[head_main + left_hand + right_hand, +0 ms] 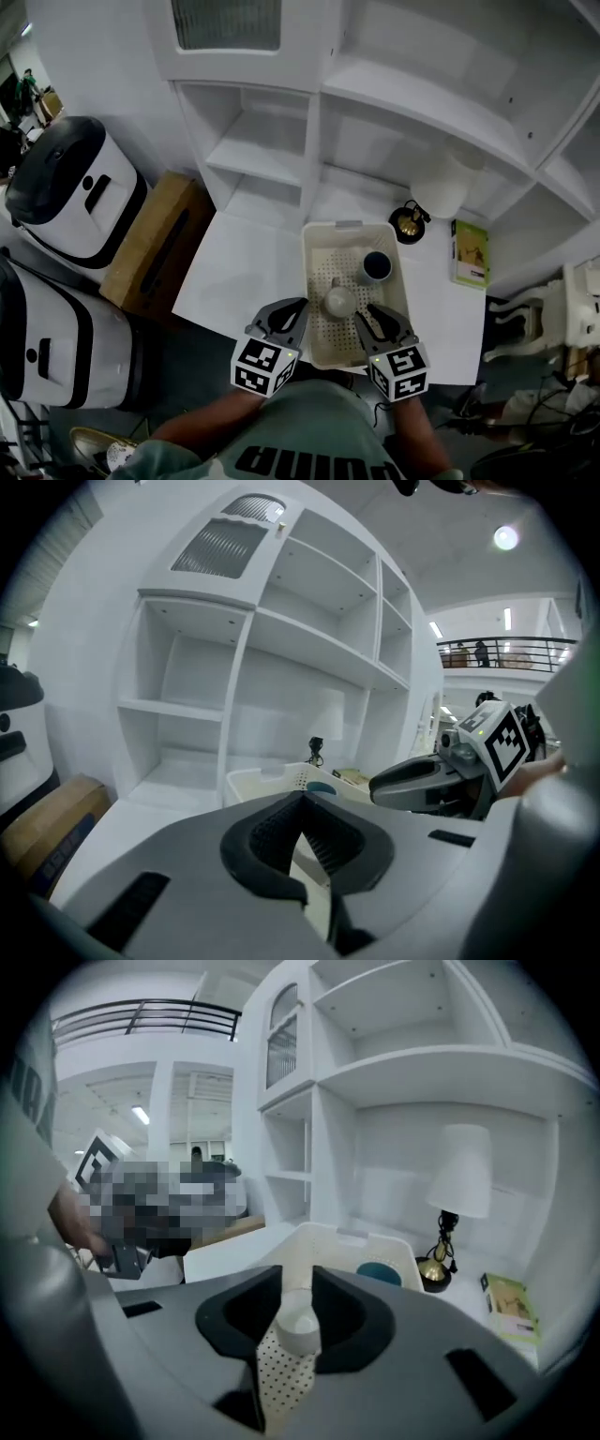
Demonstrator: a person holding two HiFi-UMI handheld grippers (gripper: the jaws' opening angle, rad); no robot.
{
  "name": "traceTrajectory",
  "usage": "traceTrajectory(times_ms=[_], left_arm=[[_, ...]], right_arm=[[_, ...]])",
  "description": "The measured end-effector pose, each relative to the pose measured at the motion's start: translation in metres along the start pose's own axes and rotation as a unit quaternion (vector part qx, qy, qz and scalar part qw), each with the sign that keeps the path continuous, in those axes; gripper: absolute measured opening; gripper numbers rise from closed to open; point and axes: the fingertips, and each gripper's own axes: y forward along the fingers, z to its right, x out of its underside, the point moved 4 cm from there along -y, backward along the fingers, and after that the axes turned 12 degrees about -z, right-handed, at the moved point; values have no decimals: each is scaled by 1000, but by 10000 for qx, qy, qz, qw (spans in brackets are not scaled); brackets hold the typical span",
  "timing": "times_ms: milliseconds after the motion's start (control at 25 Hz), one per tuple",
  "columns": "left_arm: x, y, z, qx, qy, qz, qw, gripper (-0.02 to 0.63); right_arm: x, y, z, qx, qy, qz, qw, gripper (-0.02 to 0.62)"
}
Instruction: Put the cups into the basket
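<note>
A white perforated basket (315, 281) stands on the white table (239, 272). Two cups stand upright in it: a white cup (339, 302) near the middle and a dark blue cup (376, 267) toward the back right. My left gripper (291, 314) hovers at the basket's near left corner, shut with nothing in it; its tips (302, 803) meet. My right gripper (373, 321) hovers over the basket's near right part. Its jaws (298, 1279) stand a narrow gap apart. Through the gap I see the white cup (300, 1321) below on the basket floor, not gripped. The blue cup (379, 1272) sits farther back.
A lamp with a white shade (441, 187) and a dark base (409, 223) stands behind the basket, with a green book (470, 251) to its right. White shelves (281, 159) rise at the back. Two white appliances (66, 197) and a cardboard box (155, 244) sit left of the table.
</note>
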Motion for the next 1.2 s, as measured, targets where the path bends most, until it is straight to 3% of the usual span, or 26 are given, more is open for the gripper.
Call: traceTrajectory(times_ms=[120,280,560,880,1200], left_arm=[[2,-2,11,334,219,-23,9992,7],[7,-5,24,772,413,-47,9961,6],[16,-22,48,1374,663,-52,9883,6],[28,-35,103,1647,856,-5,9826,6],[52,-59,207,1649,927,15,9819,6]], right_arm=[[8,-17,-11,297,548,163,9979,41],[34,-34,-21,843,946,151,9918,18],[61,-65,-38,1372,1543,317,9779,17],[90,-118,-45,1738,1549,453,9715,17],[145,-204,-48,1747,1359,580,9735,15]])
